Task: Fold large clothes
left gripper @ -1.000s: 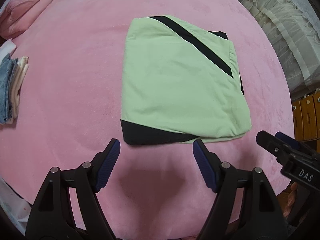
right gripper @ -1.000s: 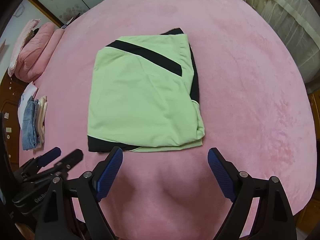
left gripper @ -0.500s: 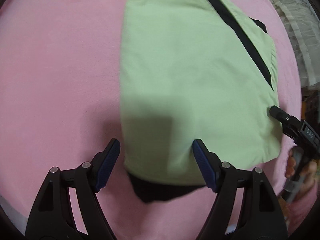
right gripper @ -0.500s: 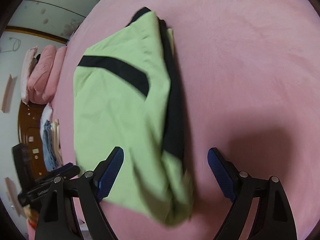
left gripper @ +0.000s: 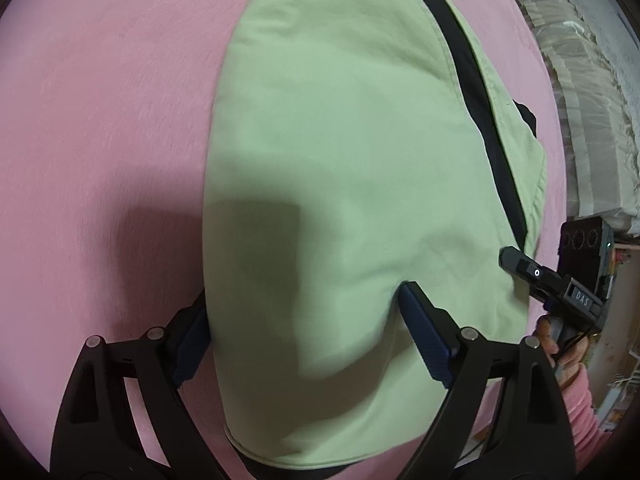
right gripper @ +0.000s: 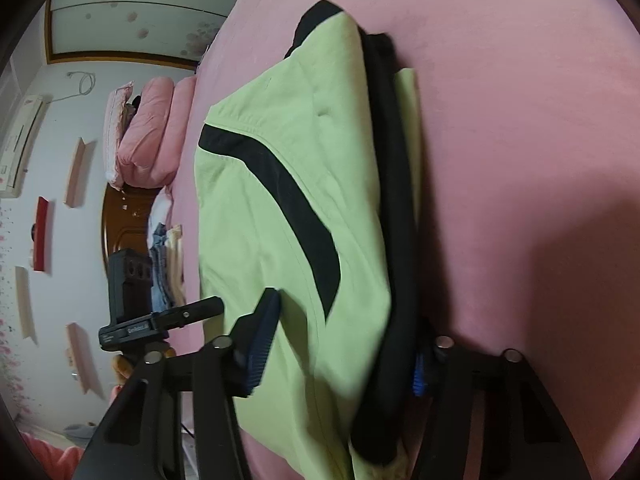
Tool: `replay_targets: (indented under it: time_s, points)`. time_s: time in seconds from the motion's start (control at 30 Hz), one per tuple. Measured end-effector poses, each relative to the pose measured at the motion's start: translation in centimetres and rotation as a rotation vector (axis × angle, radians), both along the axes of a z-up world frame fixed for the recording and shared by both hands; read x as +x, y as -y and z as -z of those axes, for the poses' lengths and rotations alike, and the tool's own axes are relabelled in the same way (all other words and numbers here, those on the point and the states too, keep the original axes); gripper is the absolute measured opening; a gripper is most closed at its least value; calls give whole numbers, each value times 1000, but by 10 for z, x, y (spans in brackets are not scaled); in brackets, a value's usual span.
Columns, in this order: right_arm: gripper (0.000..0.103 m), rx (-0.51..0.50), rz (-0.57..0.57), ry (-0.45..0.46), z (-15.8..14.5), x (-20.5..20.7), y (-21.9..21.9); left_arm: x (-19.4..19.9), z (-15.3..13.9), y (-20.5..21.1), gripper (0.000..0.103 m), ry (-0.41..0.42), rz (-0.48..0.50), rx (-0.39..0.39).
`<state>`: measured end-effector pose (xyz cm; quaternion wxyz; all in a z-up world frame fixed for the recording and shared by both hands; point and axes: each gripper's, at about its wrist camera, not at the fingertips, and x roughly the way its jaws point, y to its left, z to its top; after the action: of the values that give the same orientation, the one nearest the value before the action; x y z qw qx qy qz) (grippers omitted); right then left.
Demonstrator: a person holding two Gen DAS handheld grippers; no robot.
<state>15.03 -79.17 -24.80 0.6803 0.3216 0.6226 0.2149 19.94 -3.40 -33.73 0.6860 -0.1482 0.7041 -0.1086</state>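
I see a bed [left gripper: 100,128] under a pink plush cover that fills most of both views. On it lies the garment [left gripper: 352,200], folded into a thick light-green rectangle with a black diagonal stripe and black trim along one side. It lies flat on the cover, with its near end reaching in between the fingers of both tools.

In my right wrist view, past the far side of the bed, there is a heap of pink bedding [right gripper: 148,132] and a small stack of folded clothes [right gripper: 166,268] that includes denim. Behind them a pale wall carries small shelves, and a dark wooden headboard shows below the bedding.

My left gripper [left gripper: 304,340] points steeply down at the near left corner of the garment. Its fingers are spread wide and opening, one on each side of the corner. The left blue pad [left gripper: 192,340] sits at the garment's edge on the pink cover, and the right pad rests on top of the green cloth. They straddle the cloth without pinching it.

My right gripper [right gripper: 340,344] is at the near right corner, over the black-trimmed edge. Its fingers are closing with the stacked layers between them. One pad lies on the green top and the other is mostly hidden behind the black edge, so I cannot tell whether they already pinch the cloth. A hand [left gripper: 560,350] in a pink sleeve holds this tool.
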Motion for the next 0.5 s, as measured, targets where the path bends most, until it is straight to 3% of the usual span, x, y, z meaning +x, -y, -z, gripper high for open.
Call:
replay_targets:
  time_s: [0.13,0.23,0.4,0.5]
  points:
    - [33,-21,17,25,-3,2,1,4,-8,6,85,7,-34,83]
    - [25,3,73,38,-4,-10,4,-1,-21,17,76,57,-32,167]
    - [15,10,71,87,-22,-11,0,-12,-44,29,52,150,-44,293]
    - [13,-1,51,140,-38,-18,-11,-19,-57,31,37,199,-54,321]
